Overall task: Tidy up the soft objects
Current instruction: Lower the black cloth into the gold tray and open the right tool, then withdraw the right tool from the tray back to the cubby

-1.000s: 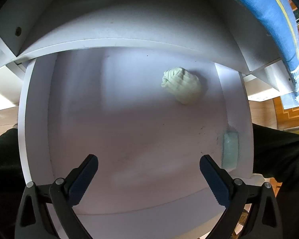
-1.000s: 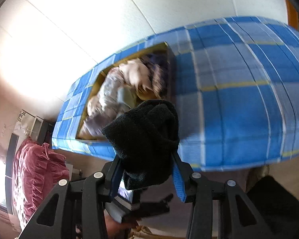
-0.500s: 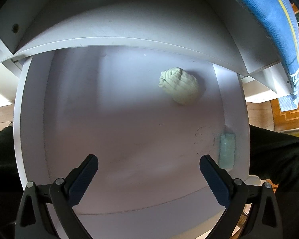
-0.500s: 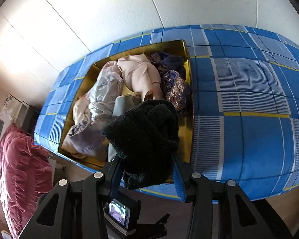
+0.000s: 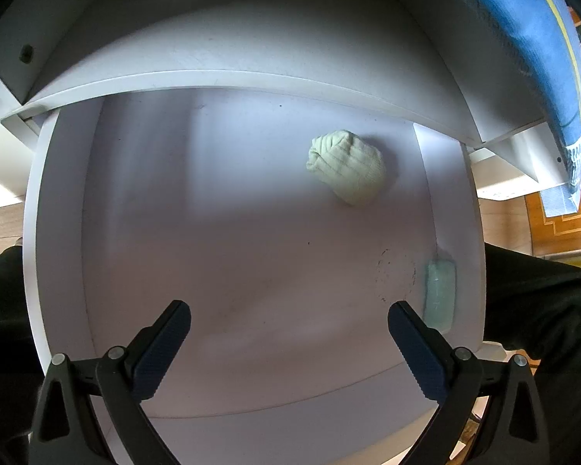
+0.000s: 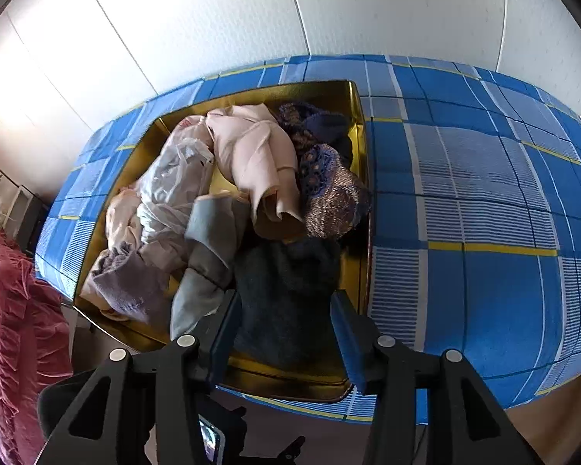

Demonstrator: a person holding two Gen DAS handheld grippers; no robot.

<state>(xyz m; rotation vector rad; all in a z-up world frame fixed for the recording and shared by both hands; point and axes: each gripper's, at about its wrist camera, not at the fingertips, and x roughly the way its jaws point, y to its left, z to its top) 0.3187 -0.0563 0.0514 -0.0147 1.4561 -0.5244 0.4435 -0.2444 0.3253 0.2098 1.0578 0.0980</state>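
- Between the blue pads of the right tongs (image 6: 286, 321) lies a dark, fuzzy knitted garment (image 6: 286, 290), bunched in the near right corner of the gold tray (image 6: 358, 116) that sits on the blue checked bed (image 6: 484, 232).
- Those jaws have just been opening, and the garment now looks settled on the tray floor; whether either pad touches its sides is hard to judge, but I read the grip as let go.
- From the right tongs the garment lies straight ahead and slightly below, its bulk running away from the camera toward the metallic lace piece (image 6: 333, 197) and the pale pink garment (image 6: 255, 162).
- Beside it on the left lie a grey-blue cloth (image 6: 209, 248), a white garment (image 6: 174, 186) and a lilac knit (image 6: 124, 286), so a withdrawal should go straight back to avoid snagging them.
- Over the white drawer (image 5: 58, 232) the left tongs (image 5: 286, 348) hang with jaws wide apart and nothing in them.
- A rolled pale green sock ball (image 5: 346, 166) rests on the drawer floor, ahead of the left tongs and to their right, well apart from both pads.
- Its long axis runs diagonally, and the left hand is clearly the nearer one for it.
- A pale translucent packet (image 5: 439, 294) lies against the drawer's right wall, close to the right-hand pad.
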